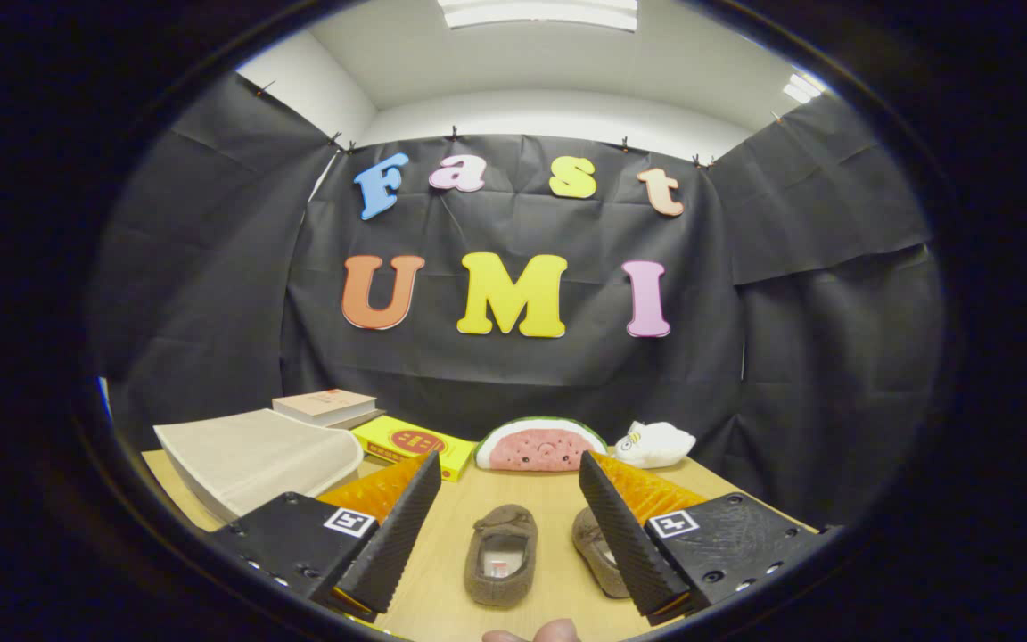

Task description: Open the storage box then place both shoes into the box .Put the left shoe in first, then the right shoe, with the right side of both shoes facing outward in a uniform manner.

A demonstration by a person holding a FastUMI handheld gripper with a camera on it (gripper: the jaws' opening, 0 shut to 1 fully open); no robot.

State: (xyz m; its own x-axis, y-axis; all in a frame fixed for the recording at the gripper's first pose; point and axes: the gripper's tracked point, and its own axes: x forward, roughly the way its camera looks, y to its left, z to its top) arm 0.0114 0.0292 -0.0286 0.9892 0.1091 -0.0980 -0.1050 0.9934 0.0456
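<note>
Two small brown slipper shoes lie on the wooden table (pixel 531 486). One shoe (pixel 501 553) rests between my fingers, its opening facing up. The other shoe (pixel 592 548) lies beside it to the right, partly hidden behind my right finger (pixel 625 535). My gripper (pixel 509 522) is open and hovers above the shoes with nothing held. The beige fabric storage box (pixel 255 459) stands to the left beyond my left finger (pixel 393 535), and its lid looks shut.
A book (pixel 324 406) lies behind the storage box. A yellow box (pixel 411 443), a watermelon-slice plush (pixel 538 444) and a white plush (pixel 653 443) line the table's far edge. A fingertip (pixel 531 633) shows at the near edge.
</note>
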